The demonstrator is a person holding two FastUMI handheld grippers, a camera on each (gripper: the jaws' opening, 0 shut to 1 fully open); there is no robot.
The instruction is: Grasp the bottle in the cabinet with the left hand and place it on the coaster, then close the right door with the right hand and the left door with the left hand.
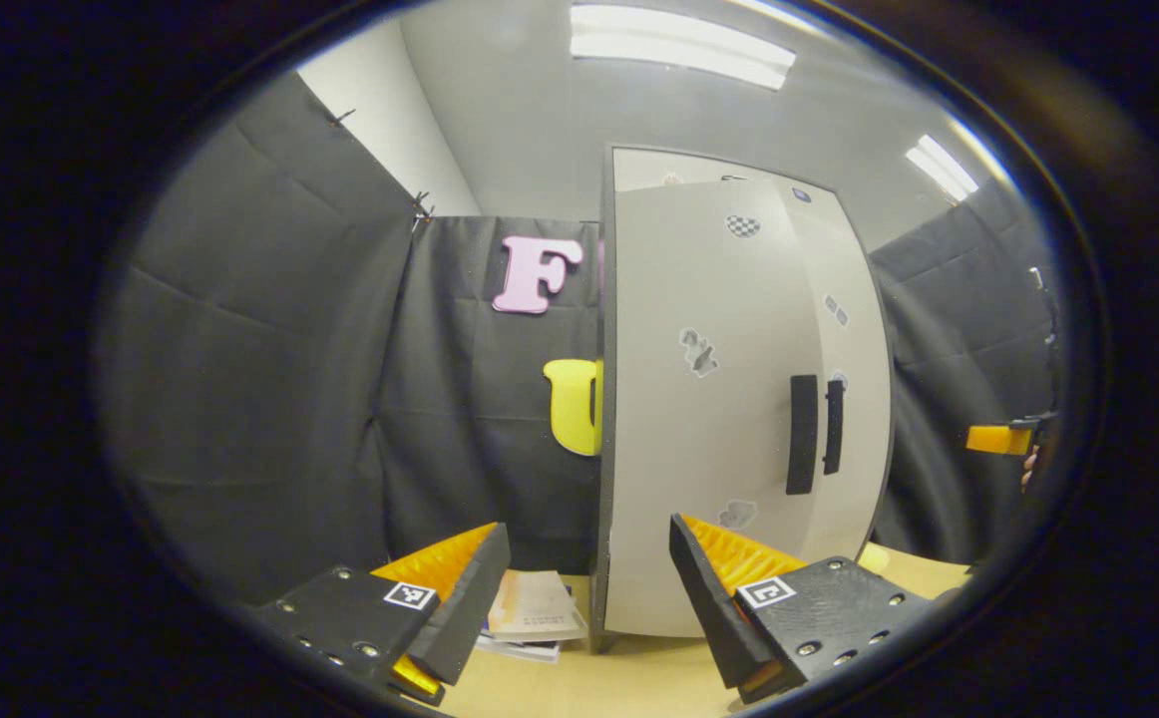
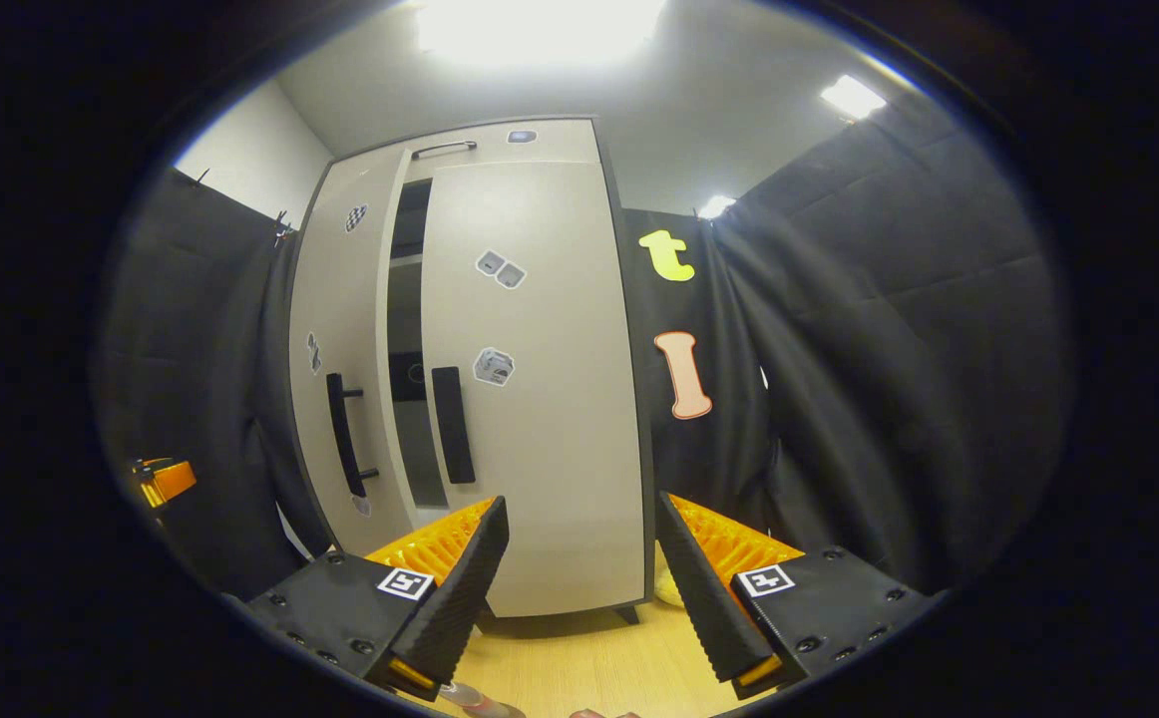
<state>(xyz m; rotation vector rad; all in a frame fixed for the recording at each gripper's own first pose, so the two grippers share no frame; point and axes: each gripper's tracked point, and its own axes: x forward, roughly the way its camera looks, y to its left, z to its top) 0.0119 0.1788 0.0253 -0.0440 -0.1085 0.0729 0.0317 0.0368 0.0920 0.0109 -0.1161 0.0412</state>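
Door-closing step judged in hand: both grippers, L (image 1: 589, 588) & R (image 2: 579, 568), are held wide open w/ nothing gripped, bottle (image 2: 485, 706) glimpsed on table, left door (image 2: 340, 359) ajar, push req'd.

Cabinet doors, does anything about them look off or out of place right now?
Yes: the cabinet's left door stands ajar, leaving a dark gap beside the right door, which sits flush. Both the left gripper and the right gripper are open and empty. Nothing looks spilled or damaged.
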